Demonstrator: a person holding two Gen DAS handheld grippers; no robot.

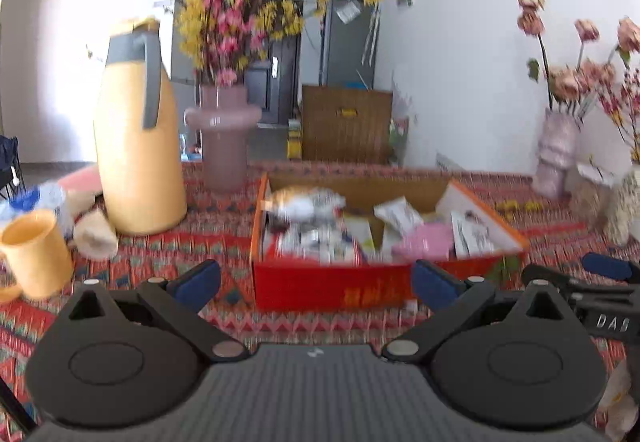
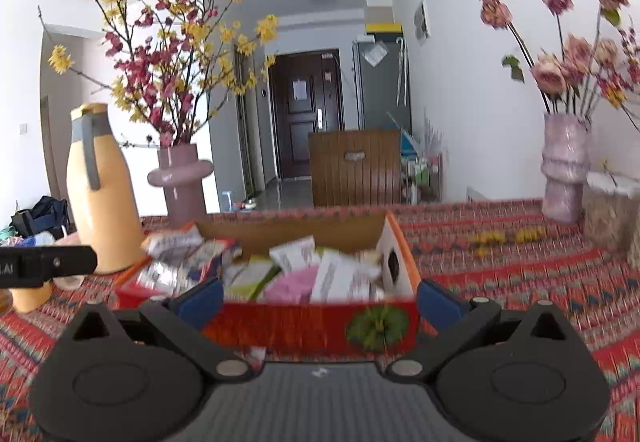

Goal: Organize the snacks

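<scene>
A red cardboard box with open flaps stands on the patterned tablecloth, full of several snack packets, among them a pink one. My left gripper is open and empty just in front of the box's near wall. In the right wrist view the same box and its packets sit right in front of my right gripper, which is open and empty with its blue pads on either side of the near wall. The right gripper's fingers also show at the right edge of the left wrist view.
A tall yellow thermos jug, a yellow cup and crumpled wrappers stand left of the box. A pink vase with blossom branches is behind, another pink vase with roses at right. Small yellow items lie on the cloth.
</scene>
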